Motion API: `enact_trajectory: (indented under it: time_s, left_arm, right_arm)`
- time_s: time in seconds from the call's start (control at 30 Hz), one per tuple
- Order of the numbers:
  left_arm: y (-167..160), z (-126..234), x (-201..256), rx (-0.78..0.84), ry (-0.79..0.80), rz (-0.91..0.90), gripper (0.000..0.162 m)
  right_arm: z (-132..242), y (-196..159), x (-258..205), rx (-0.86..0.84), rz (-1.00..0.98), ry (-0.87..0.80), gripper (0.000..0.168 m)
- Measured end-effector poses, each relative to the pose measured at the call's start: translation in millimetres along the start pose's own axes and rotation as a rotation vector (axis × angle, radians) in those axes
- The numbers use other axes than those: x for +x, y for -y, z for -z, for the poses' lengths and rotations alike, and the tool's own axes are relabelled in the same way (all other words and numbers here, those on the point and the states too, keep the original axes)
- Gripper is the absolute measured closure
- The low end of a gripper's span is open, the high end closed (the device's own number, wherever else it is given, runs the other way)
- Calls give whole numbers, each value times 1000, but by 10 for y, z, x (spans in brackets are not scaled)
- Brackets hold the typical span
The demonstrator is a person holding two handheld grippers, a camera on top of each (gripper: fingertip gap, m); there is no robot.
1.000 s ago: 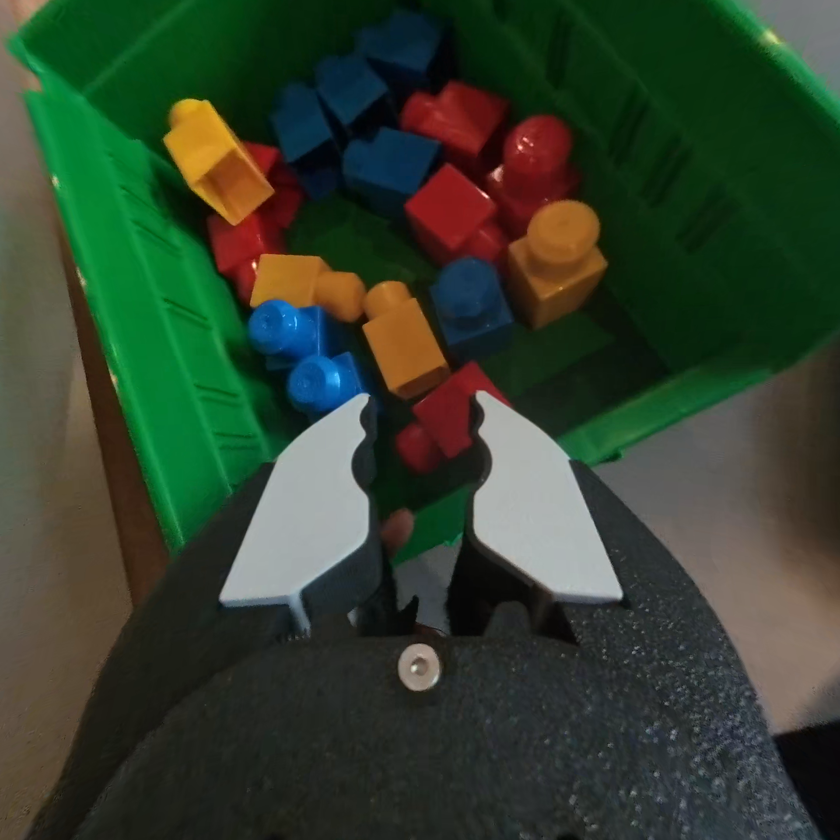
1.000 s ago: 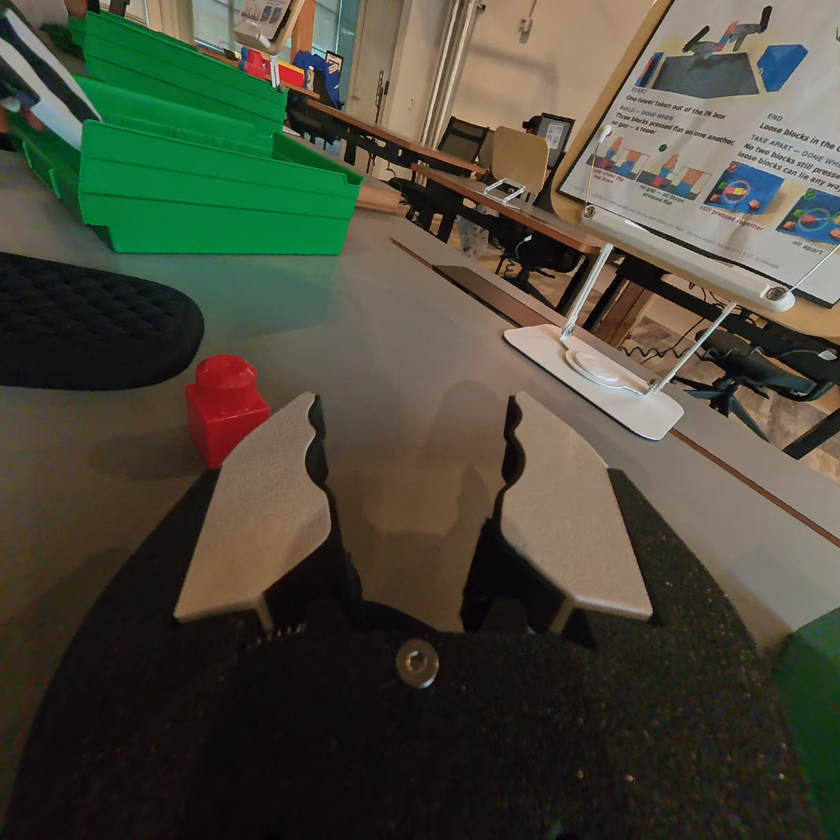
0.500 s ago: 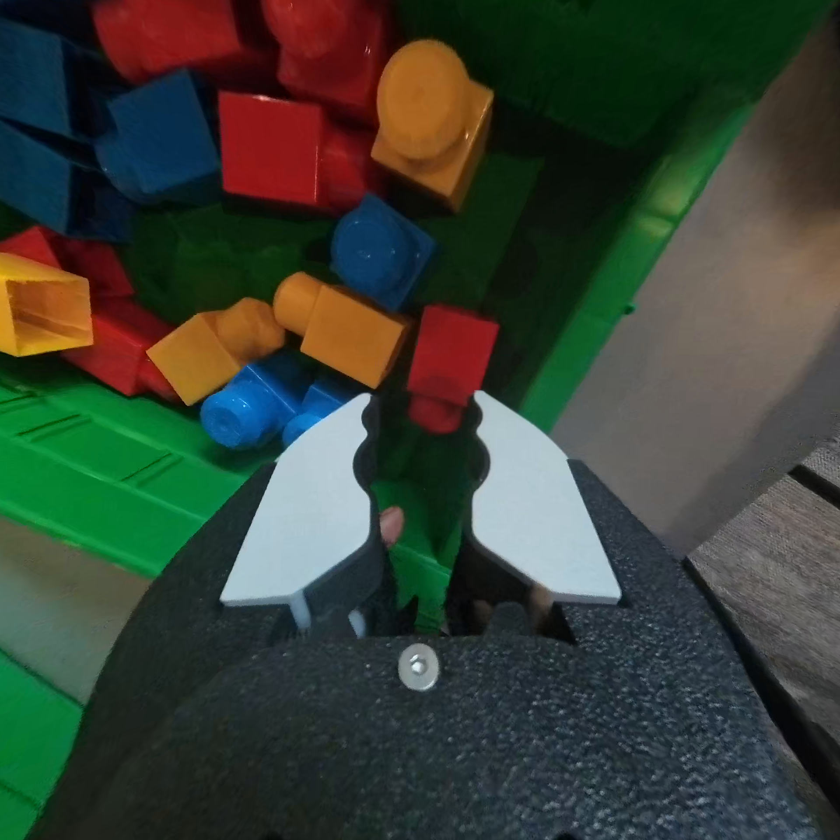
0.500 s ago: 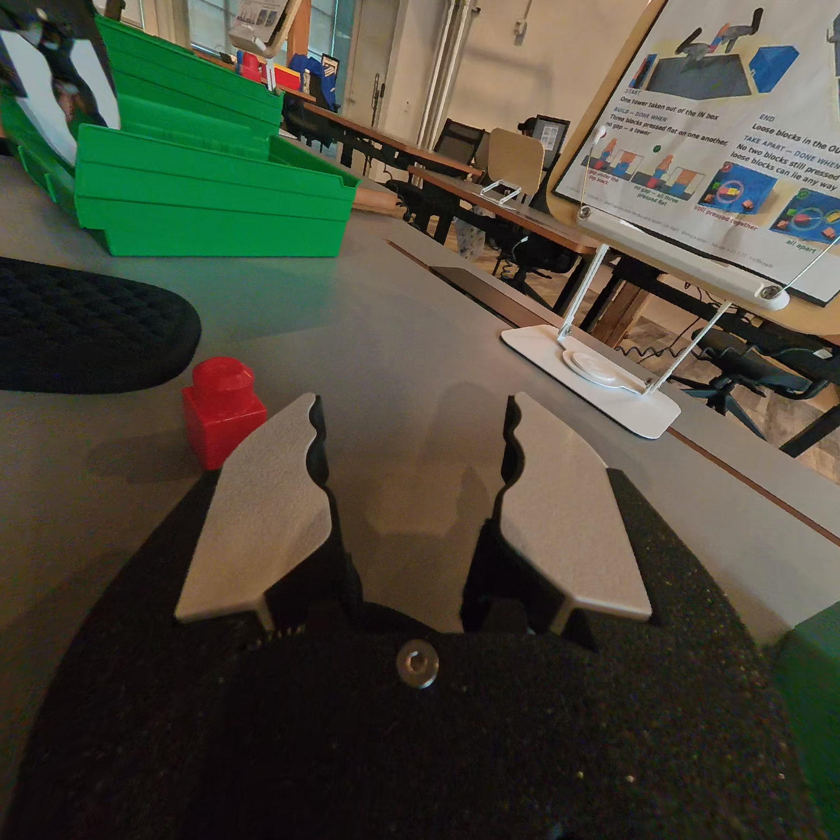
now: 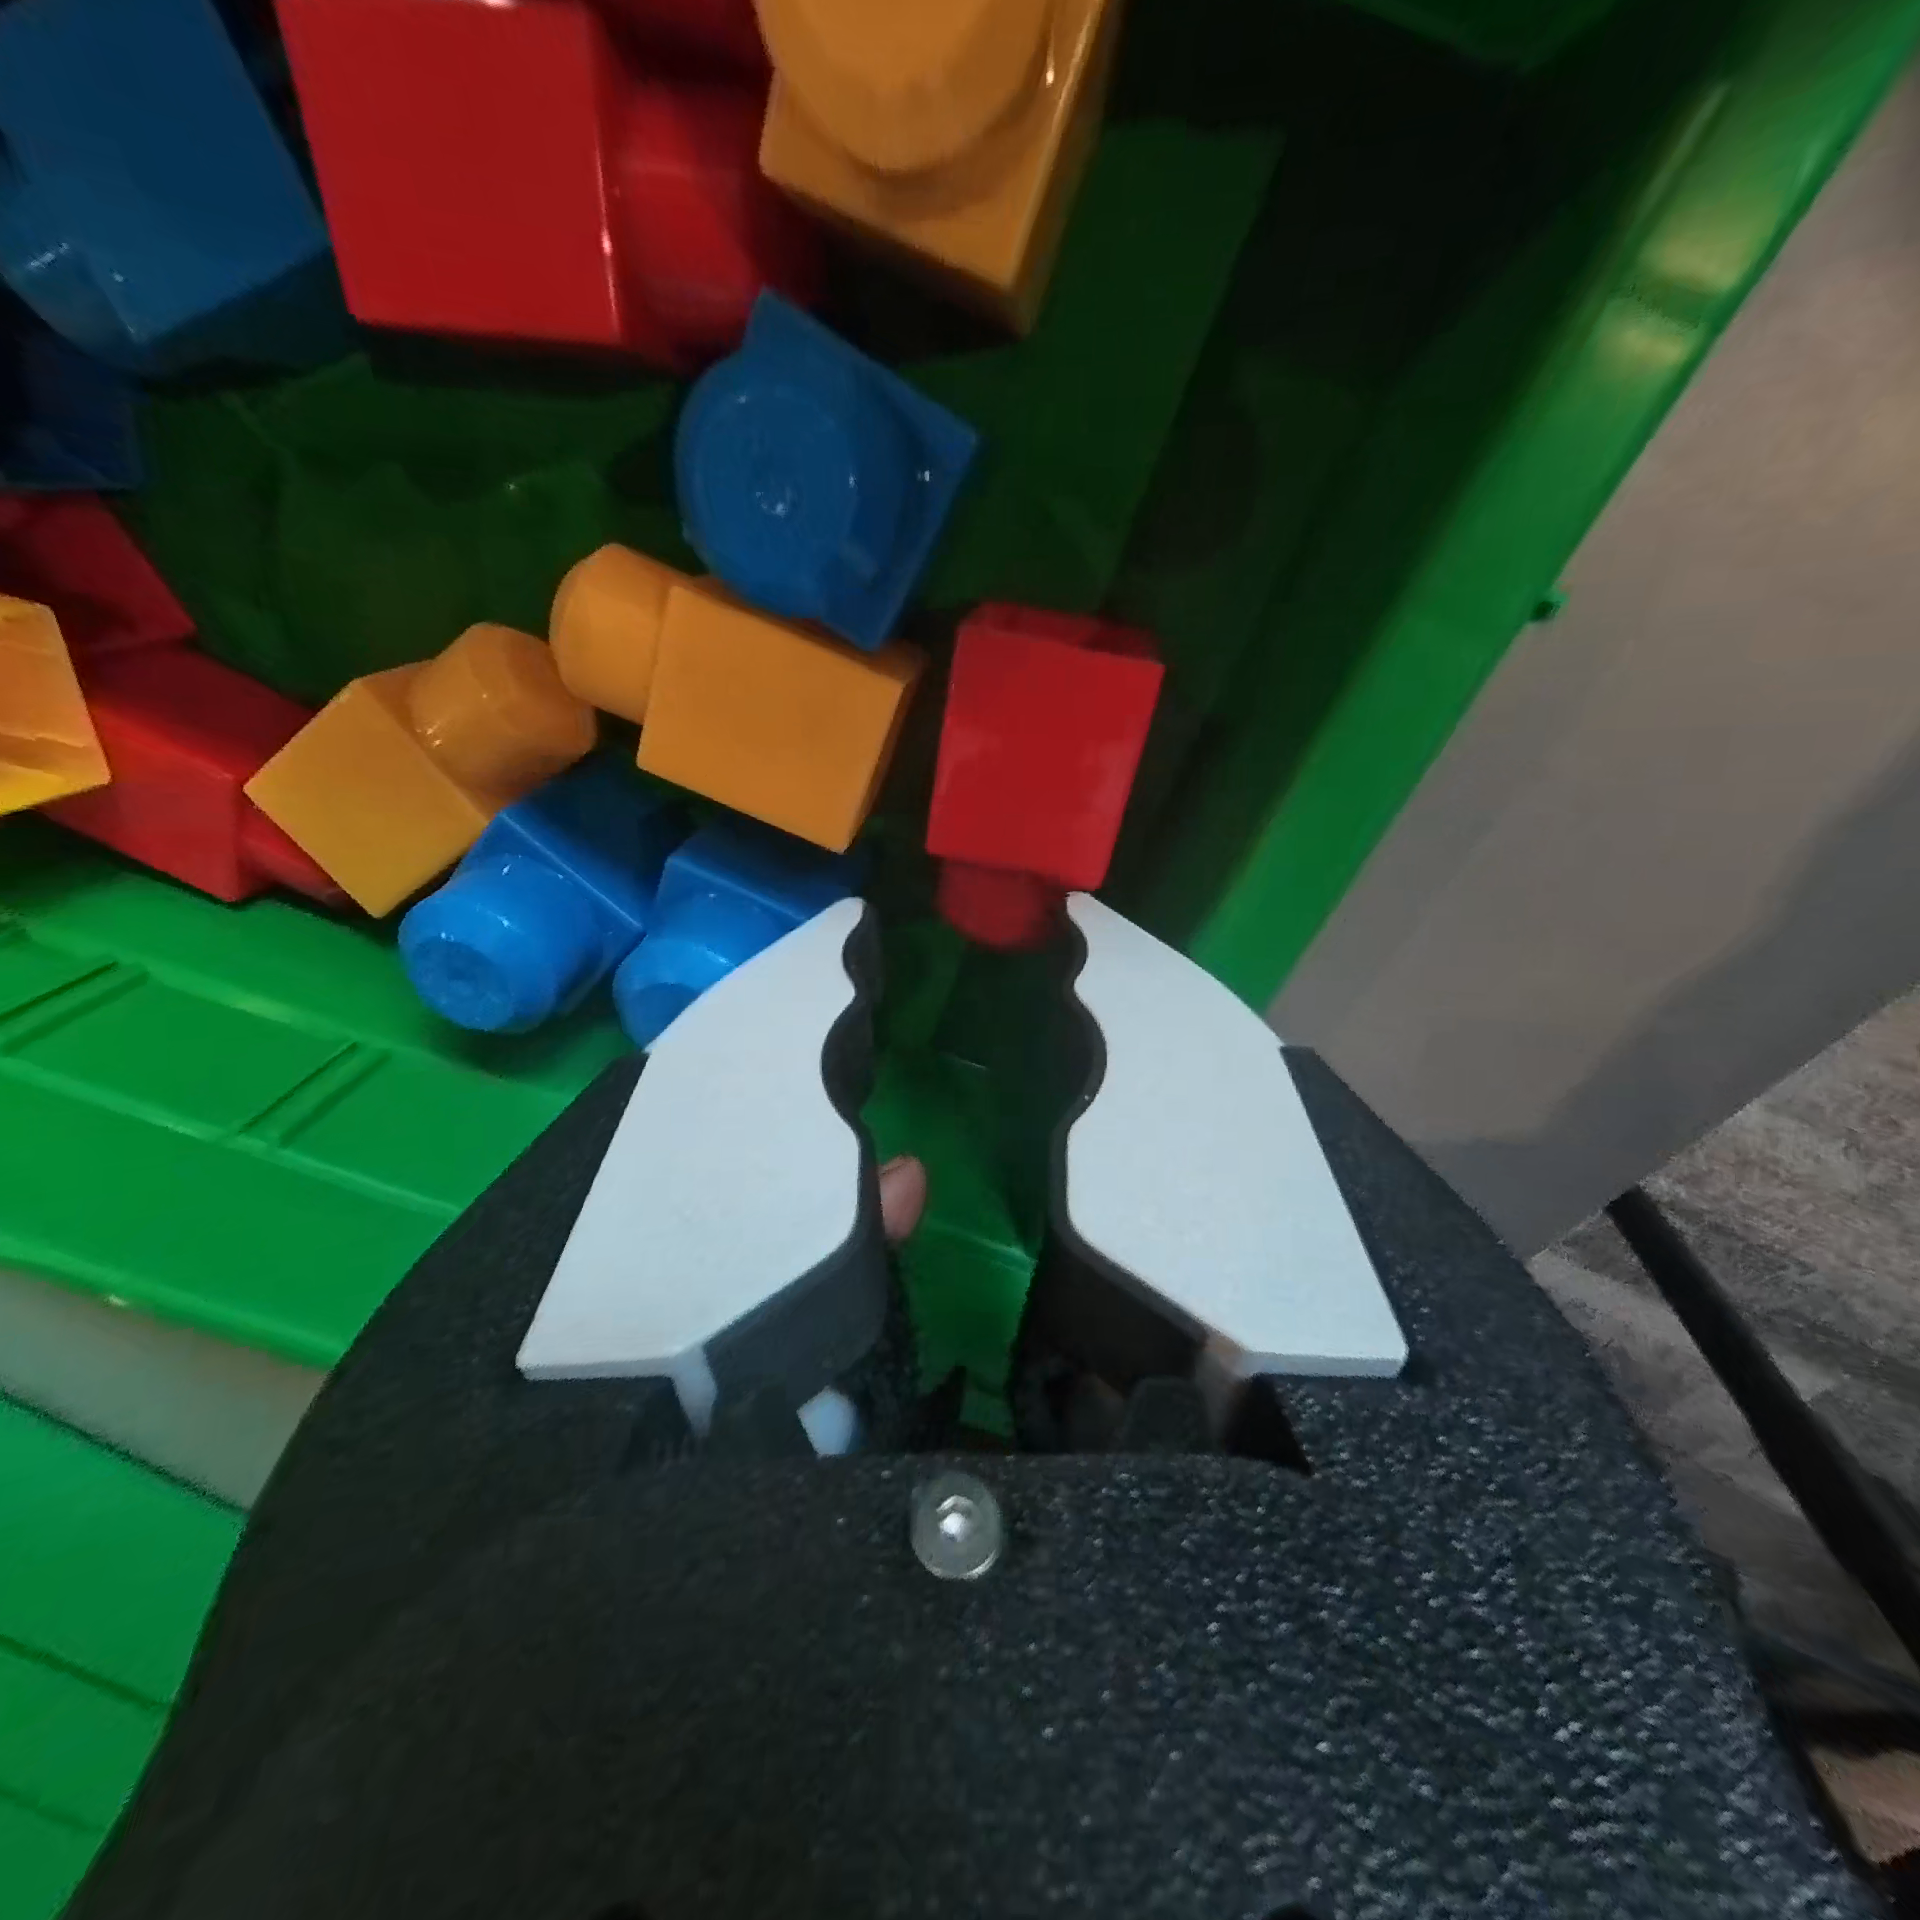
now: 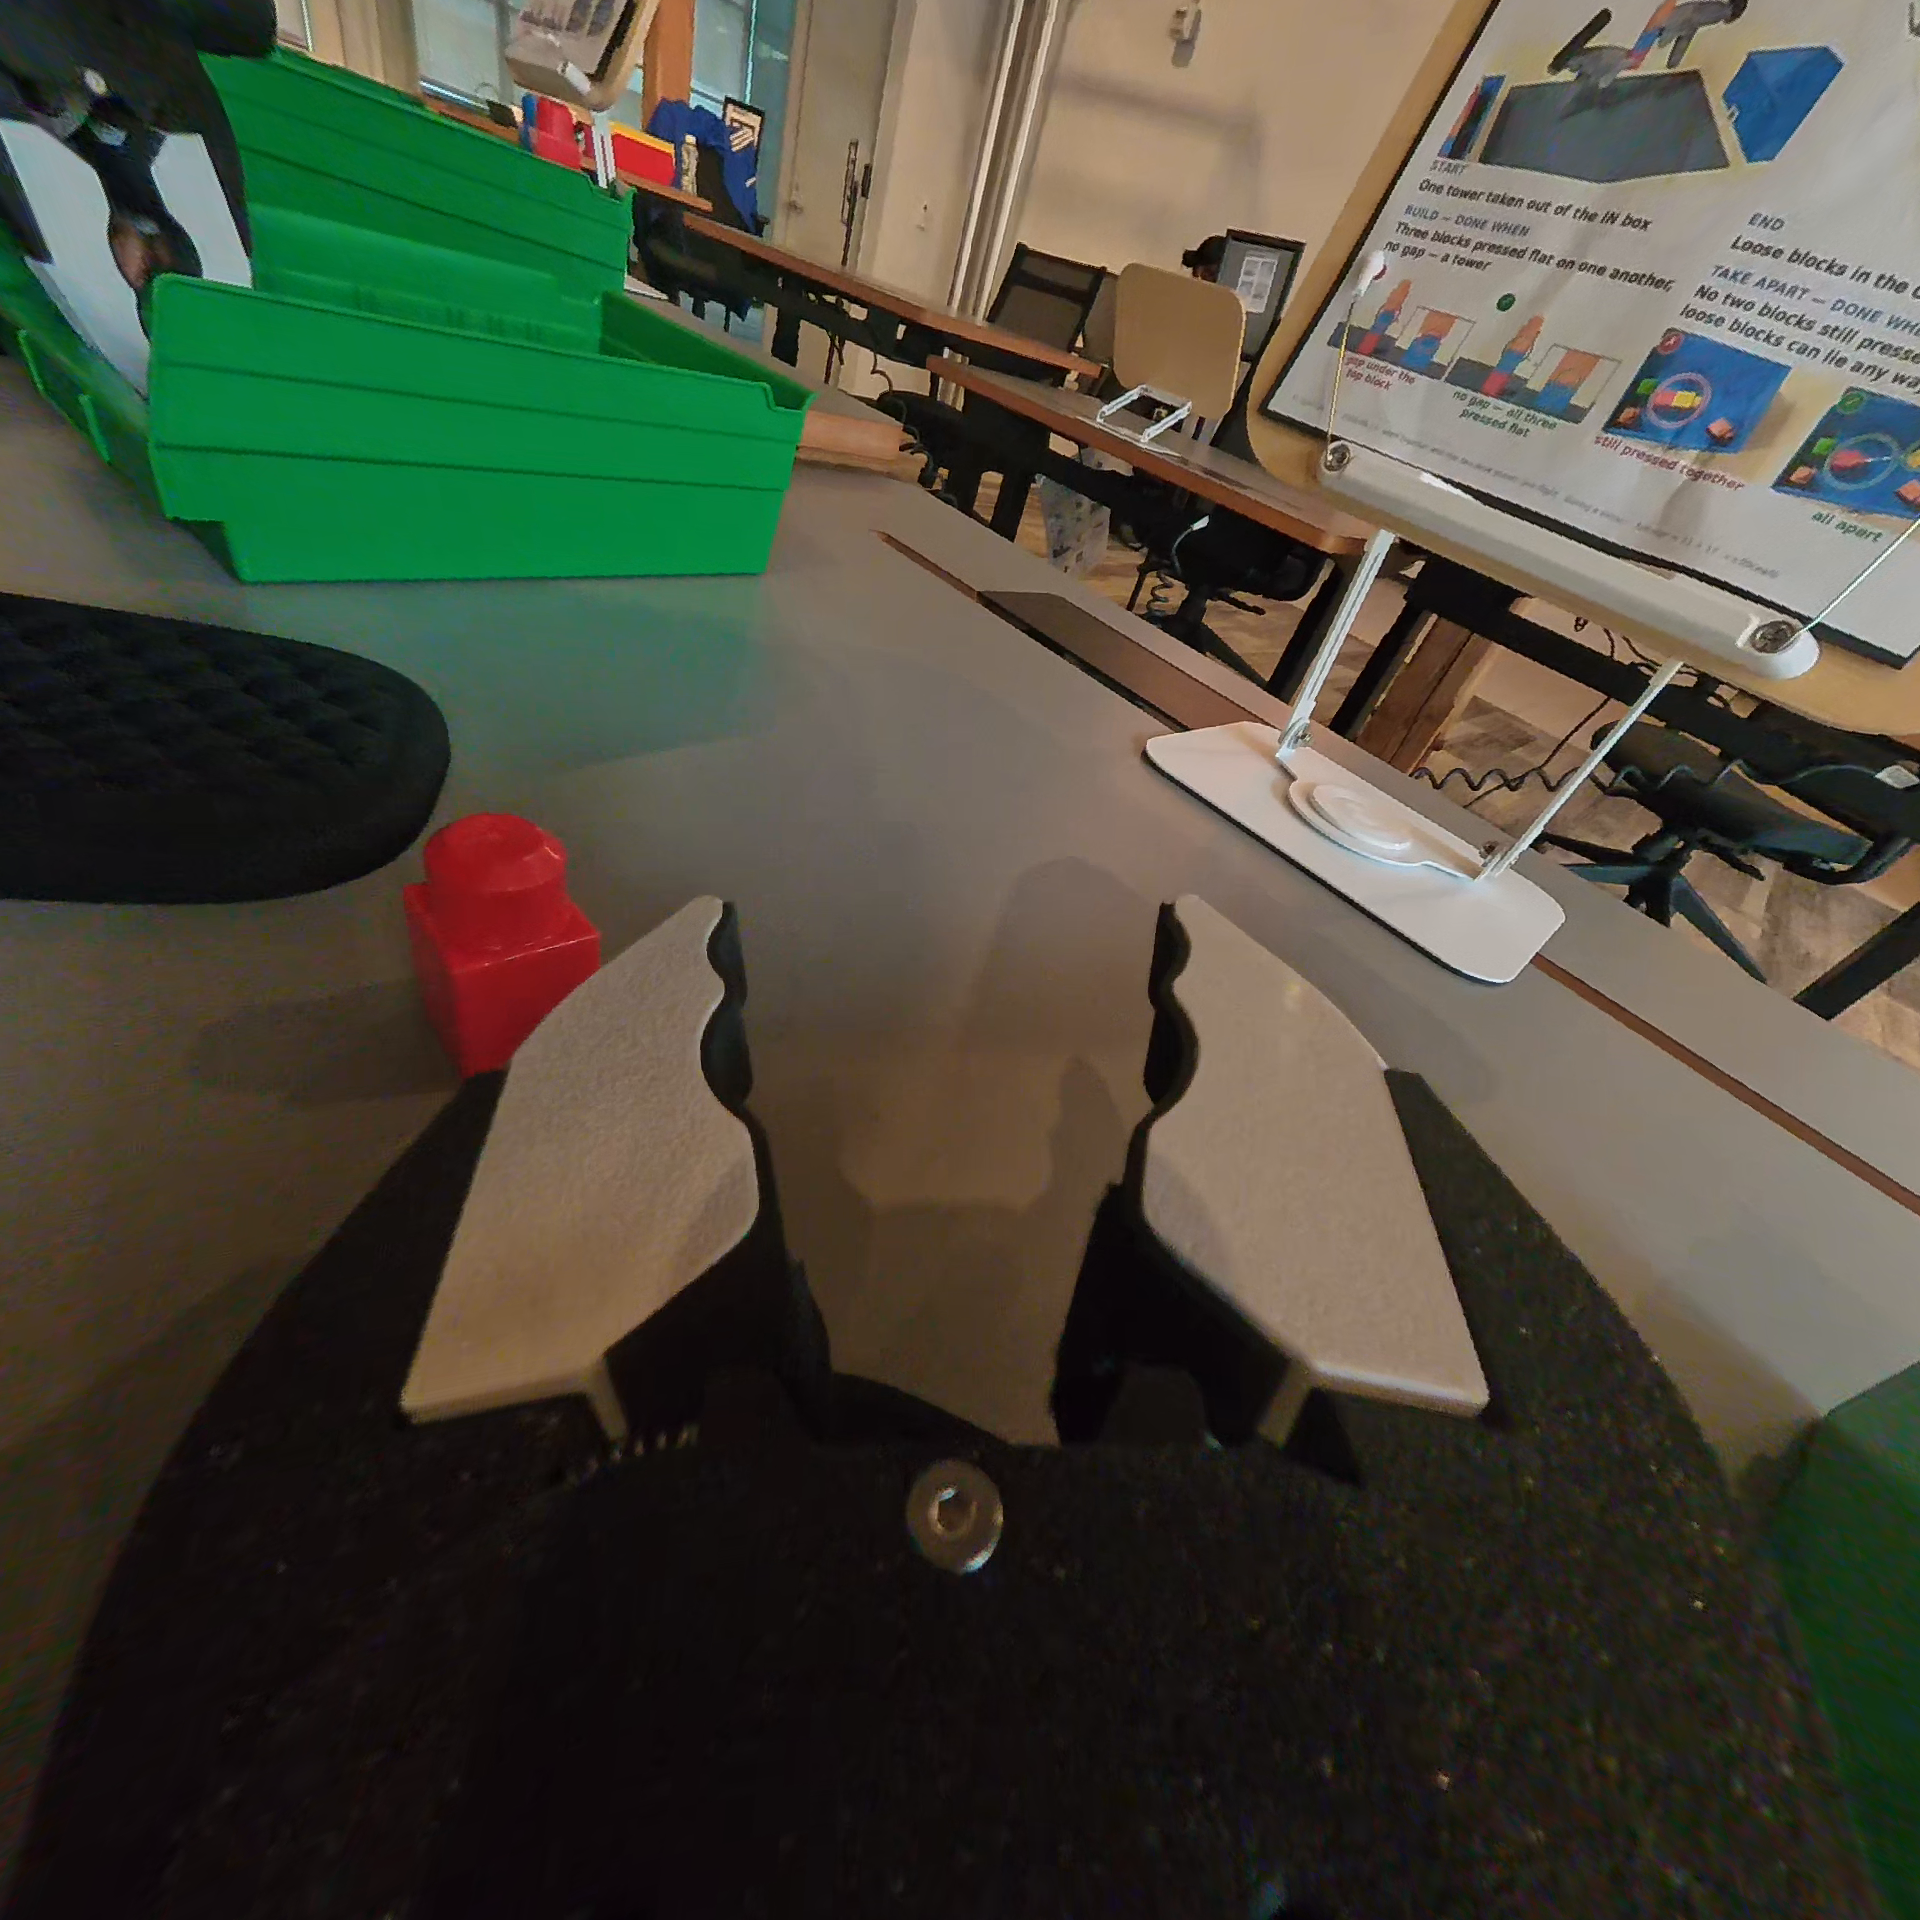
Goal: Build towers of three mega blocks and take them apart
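Both units looked like twins. The left gripper had a chunky black body with a rough, grainy texture and one shiny hex screw dead center. Its two fingers were pale grey plates, curved on the outside, with wavy scalloped black pads along the inner edges. The right gripper was the same deal: speckled black shell, silver screw, light grey textured fingers, and a bit of toothed gear showing at the left finger's base.
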State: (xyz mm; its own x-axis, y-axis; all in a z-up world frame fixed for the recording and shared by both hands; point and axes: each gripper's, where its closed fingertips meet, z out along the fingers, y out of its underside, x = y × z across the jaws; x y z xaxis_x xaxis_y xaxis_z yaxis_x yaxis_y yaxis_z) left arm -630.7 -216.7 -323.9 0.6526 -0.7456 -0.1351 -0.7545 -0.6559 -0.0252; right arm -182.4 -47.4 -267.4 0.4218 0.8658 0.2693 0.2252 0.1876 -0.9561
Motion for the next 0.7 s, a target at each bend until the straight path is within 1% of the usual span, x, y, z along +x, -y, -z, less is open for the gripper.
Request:
enact_trajectory:
  time_s: [0.17,0.4,0.5,0.7]
  left_arm:
    - [0,-21,8,-40,-9,-6,134]
    - [122,-80,63,8,-74,35,136]
    - [113,-145,45,-19,-68,33,134]
    - [126,-157,46,9,-63,36,135]
  right_arm:
    - [-33,-4,14,-4,1,-1,94]
    - [-82,-11,32,-7,-1,-1,94]
    - [-94,-4,40,3,5,-8,94]
    - [-95,-4,38,2,2,-6,94]
